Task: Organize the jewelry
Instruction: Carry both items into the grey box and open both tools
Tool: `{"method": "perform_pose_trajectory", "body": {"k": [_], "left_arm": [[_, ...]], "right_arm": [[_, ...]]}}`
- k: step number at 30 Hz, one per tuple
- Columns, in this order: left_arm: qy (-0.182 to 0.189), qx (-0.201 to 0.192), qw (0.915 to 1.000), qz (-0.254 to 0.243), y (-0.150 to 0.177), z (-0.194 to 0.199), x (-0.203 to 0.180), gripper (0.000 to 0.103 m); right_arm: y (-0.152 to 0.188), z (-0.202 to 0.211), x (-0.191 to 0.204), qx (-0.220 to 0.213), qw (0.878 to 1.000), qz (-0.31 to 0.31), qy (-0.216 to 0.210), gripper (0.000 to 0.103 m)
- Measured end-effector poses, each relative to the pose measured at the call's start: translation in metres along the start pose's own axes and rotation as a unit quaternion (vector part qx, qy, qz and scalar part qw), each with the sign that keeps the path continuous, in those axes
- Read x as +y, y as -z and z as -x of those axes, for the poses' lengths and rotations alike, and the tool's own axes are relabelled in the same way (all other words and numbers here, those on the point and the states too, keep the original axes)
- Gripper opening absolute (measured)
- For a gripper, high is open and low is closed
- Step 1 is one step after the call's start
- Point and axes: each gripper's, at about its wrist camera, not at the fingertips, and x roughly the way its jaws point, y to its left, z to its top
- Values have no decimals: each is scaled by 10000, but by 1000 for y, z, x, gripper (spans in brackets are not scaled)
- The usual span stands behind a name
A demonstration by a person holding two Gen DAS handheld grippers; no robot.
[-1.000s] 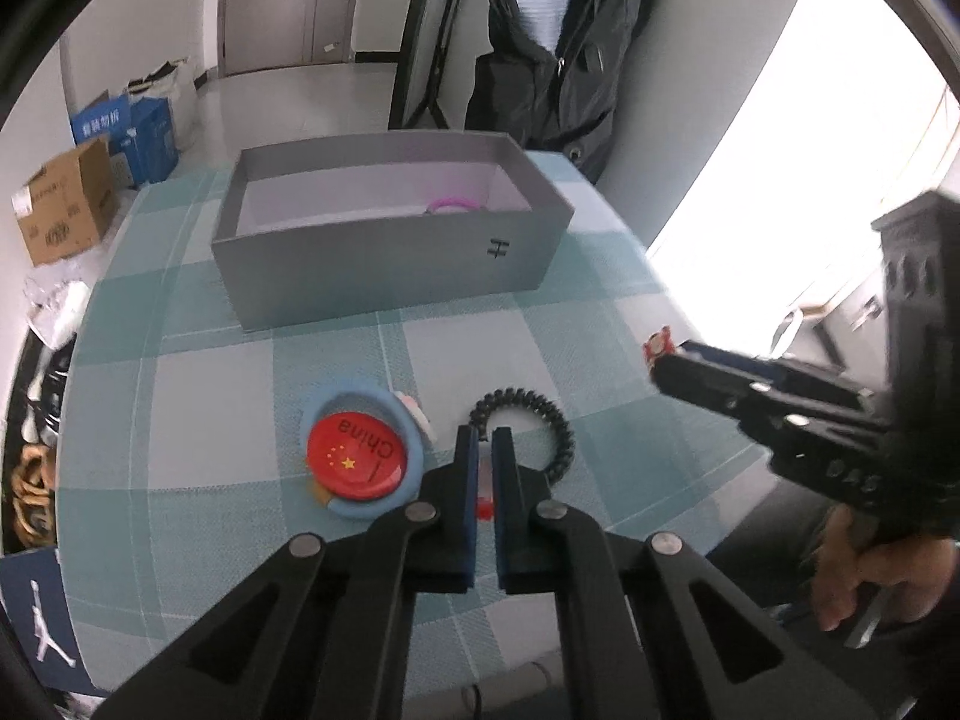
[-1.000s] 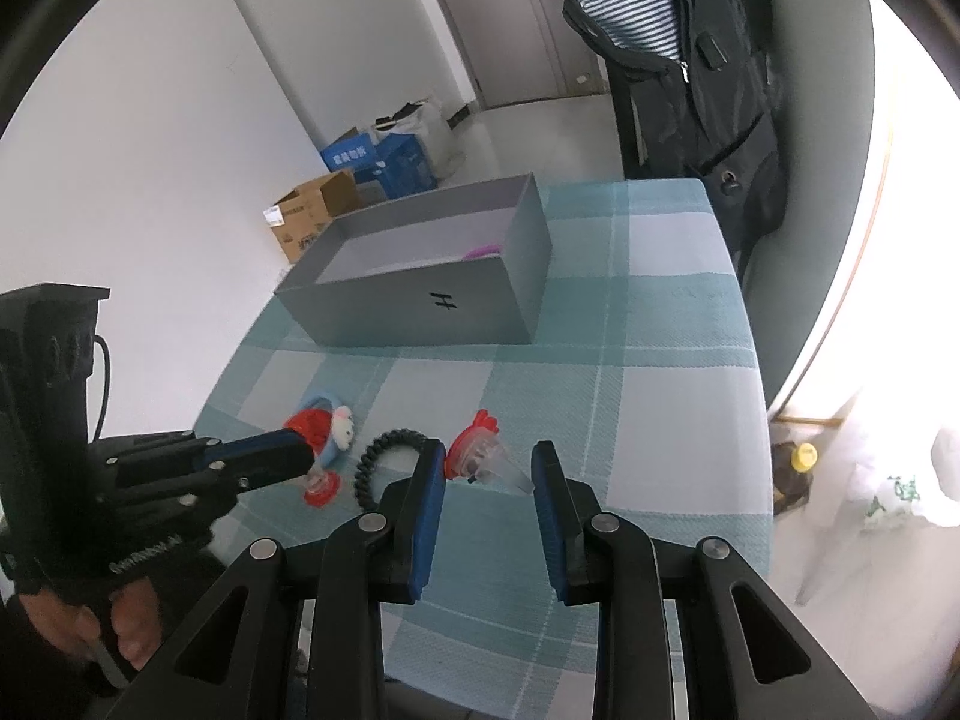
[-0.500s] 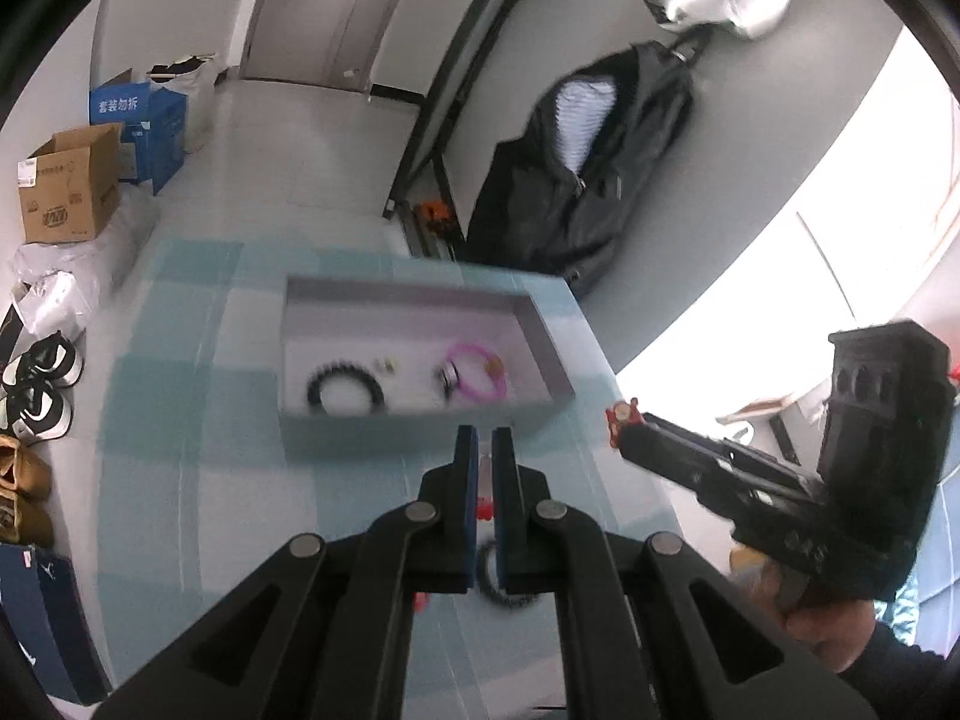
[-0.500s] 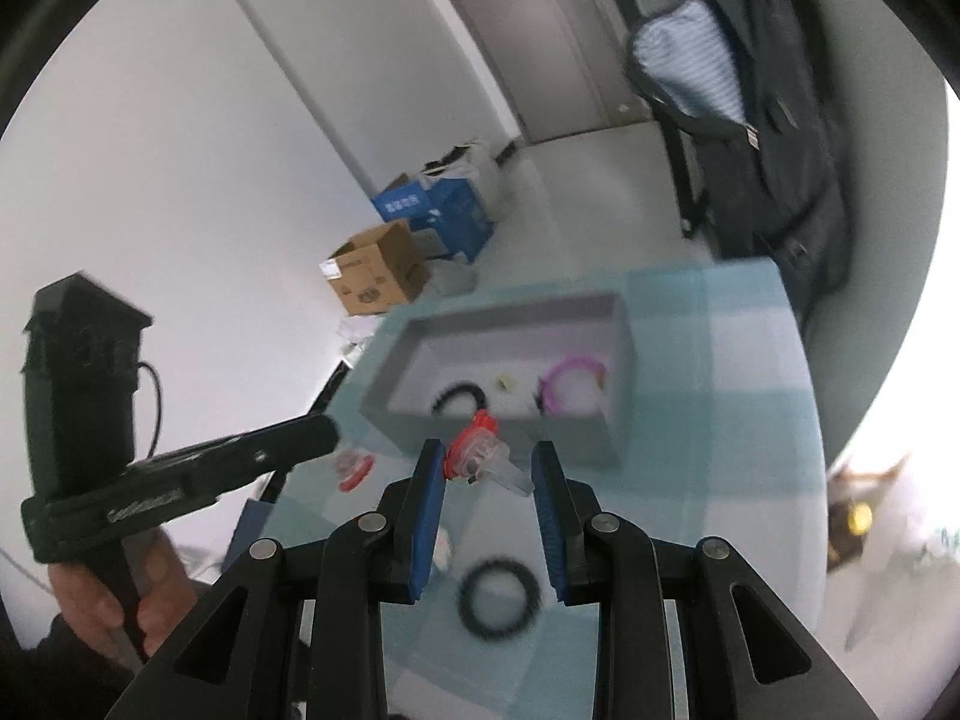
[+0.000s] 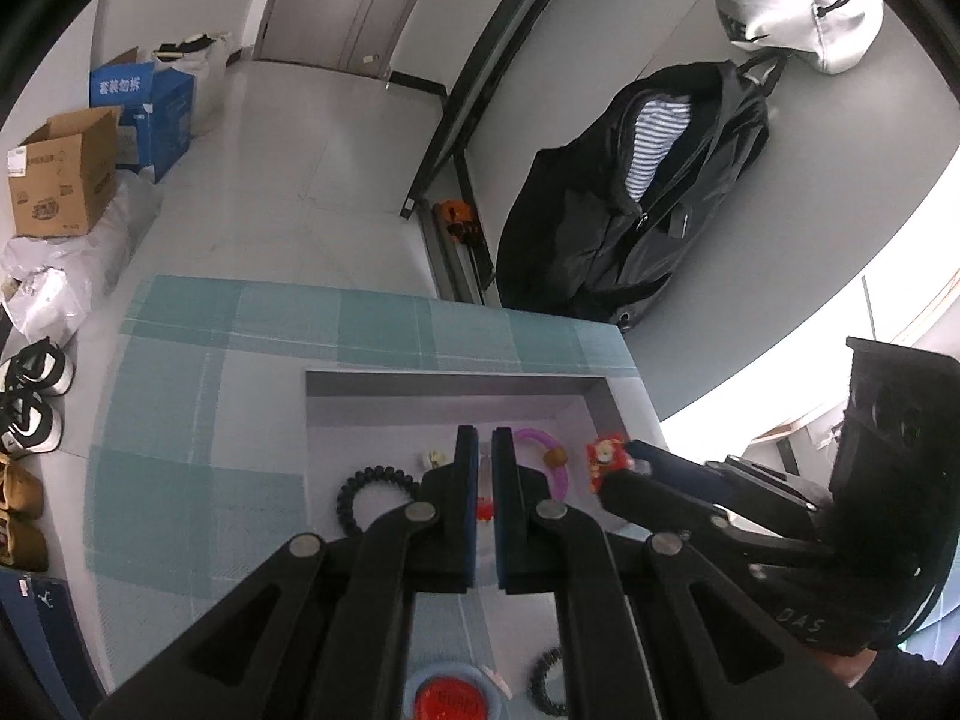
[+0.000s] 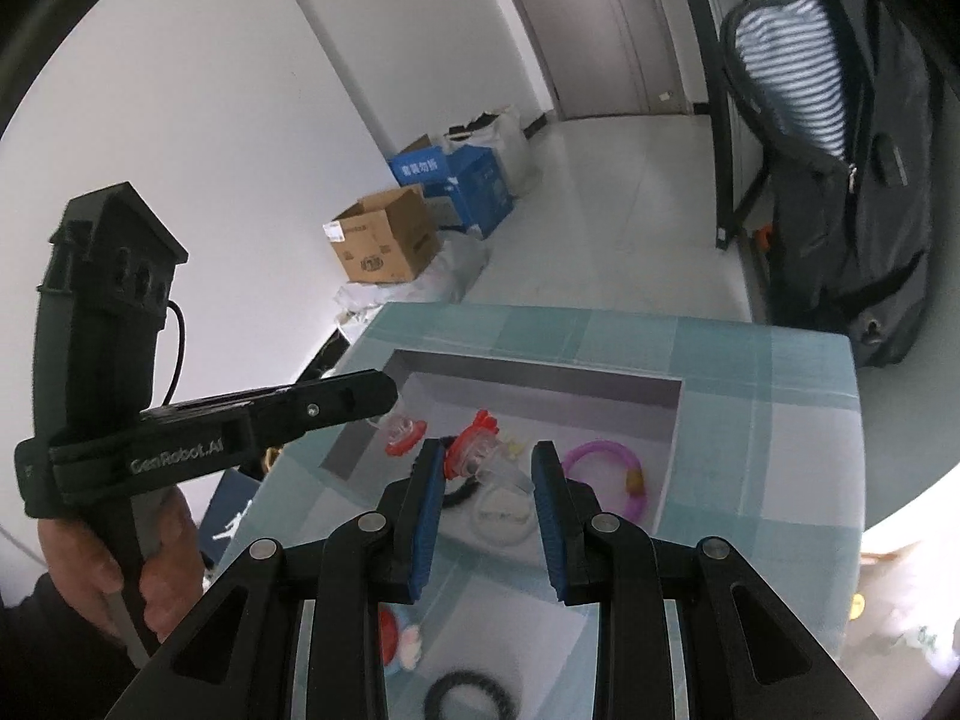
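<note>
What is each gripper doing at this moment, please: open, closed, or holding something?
Left gripper: shut on a small red and clear hair clip.
Right gripper: shut on a red and clear hair clip.

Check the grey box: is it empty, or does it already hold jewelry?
Not empty. The grey box already holds a black beaded bracelet and a purple ring bracelet on its floor.

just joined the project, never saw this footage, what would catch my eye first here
Two black grippers hover over a grey box on a teal checked tablecloth, each pinching a small red and clear trinket: the left gripper holds one, the right gripper another. Inside the box lie a purple bracelet at its right end and a black beaded bracelet further left. A dark jacket hangs behind the table.
</note>
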Motion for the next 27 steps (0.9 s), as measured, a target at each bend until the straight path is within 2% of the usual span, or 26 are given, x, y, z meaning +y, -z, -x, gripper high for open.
{"method": "perform_pose_trajectory", "body": {"k": [8,12,20,22,24,25,27], "left_arm": [[-53,277,9996,17,-3,-18,8,0],[-62,455,9988,196,-6,-27,17,0],[132,412,9987,273,-8,-23,18,1],[217,548,9974,419,-10,-26,22,8],[267,568,9963,584,-10,-26,27,50],[319,444,9961,697,-10,-21,31,57],[448,302,9954,793,-11,-15,33,61]], "right_arm": [[0,-25,-14,287,9993,-219,5,29],[0,-31,-17,365,9989,-296,66,29],[-2,-39,-17,416,9985,-347,51,31],[-3,-40,-17,425,9986,-317,61,36],[-2,-35,-17,330,9991,-255,111,55],[-2,-32,-16,268,9993,-232,100,58],[-1,-24,-16,98,9997,-176,104,71]]}}
